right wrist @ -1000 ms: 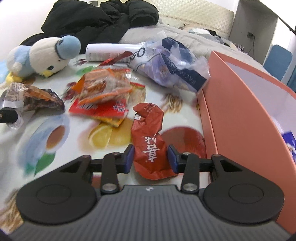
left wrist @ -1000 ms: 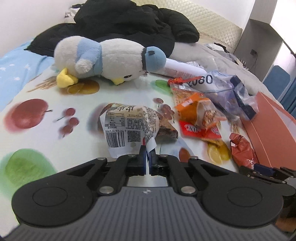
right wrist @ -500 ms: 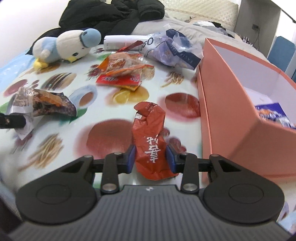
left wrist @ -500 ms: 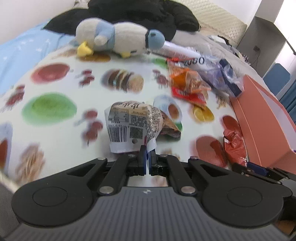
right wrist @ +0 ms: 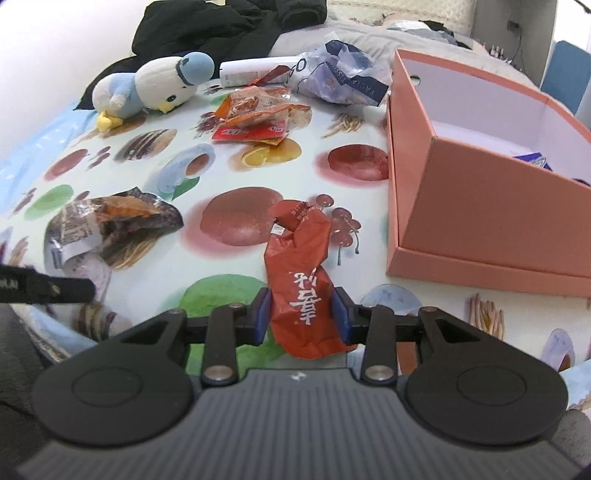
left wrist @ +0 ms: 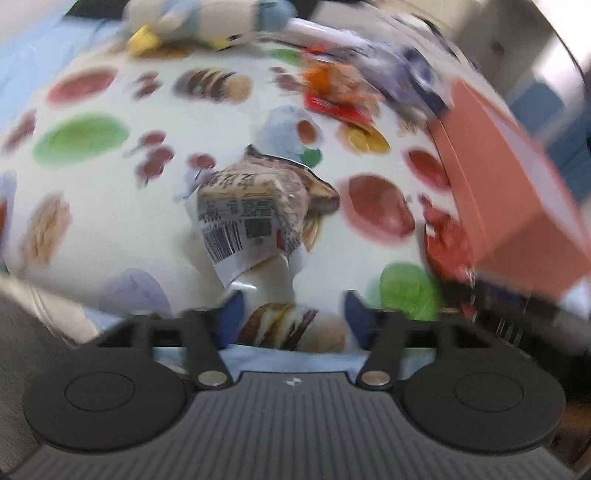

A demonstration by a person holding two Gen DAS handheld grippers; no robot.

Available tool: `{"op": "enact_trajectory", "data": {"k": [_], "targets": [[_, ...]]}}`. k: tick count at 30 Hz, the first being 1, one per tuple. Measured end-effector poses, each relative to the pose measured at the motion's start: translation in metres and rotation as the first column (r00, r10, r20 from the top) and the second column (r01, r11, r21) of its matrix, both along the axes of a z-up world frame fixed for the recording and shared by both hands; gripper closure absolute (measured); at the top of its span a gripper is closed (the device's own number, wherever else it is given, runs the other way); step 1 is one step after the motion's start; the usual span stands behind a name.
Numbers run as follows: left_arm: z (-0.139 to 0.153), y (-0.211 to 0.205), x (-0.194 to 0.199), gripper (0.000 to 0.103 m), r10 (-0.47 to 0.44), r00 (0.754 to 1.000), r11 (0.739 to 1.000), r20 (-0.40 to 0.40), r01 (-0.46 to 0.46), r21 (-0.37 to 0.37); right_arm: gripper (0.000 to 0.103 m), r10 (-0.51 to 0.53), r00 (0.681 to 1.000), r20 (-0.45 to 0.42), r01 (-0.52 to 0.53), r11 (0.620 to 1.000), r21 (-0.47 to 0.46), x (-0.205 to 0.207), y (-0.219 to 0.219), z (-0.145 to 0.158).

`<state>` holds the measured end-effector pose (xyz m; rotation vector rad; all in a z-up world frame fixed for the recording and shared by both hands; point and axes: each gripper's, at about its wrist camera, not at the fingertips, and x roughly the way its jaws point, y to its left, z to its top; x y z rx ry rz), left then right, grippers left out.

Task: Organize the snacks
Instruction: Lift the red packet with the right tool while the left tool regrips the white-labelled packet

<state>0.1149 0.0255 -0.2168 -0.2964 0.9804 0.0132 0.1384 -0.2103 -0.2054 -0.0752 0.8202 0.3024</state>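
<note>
Left wrist view, blurred: left gripper [left wrist: 291, 310] spread wide, nothing between the pads. Just ahead, a crumpled brown packet [left wrist: 258, 210] with barcode label, lying on the fruit-print sheet [left wrist: 96, 199], its white tail reaching toward the left pad; touching or not, cannot tell. To the right, a red pouch [left wrist: 447, 247] beside the corner of the pink box [left wrist: 517, 206]. Farther back, orange packets [left wrist: 336, 92], a bluish bag [left wrist: 402, 70], and a plush bird [left wrist: 207, 22] at the top edge.

Right wrist view: right gripper [right wrist: 301, 319] clamped on the red pouch [right wrist: 303, 280], both blue pads pressed to its sides, upper end crumpled and pointing away. Pink box [right wrist: 491, 218] to the right, open, something blue inside near its far wall. Brown packet [right wrist: 110, 221] at left on the sheet [right wrist: 258, 158], with the tip of the left gripper [right wrist: 44, 288] just beneath it. Behind: orange packets [right wrist: 258, 114], bluish bag [right wrist: 340, 77], white tube [right wrist: 251, 70], plush bird [right wrist: 151, 88], black jacket [right wrist: 221, 26].
</note>
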Motion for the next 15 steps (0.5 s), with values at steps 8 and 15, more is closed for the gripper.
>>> {"op": "enact_trajectory", "data": {"k": [8,15], "targets": [[0.020,0.017,0.006,0.019,-0.136,0.990,0.977,0.037,0.128,0.170,0.037,0.080,0.997,-0.003,-0.080,0.997,0.021,0.017,-0.009,0.000],[0.035,0.026,0.036,0.014,-0.197,0.978,0.958,0.070,0.177,0.226,0.038,0.103,0.994,-0.027,-0.102,0.994,0.038,0.033,-0.007,-0.004]]}}
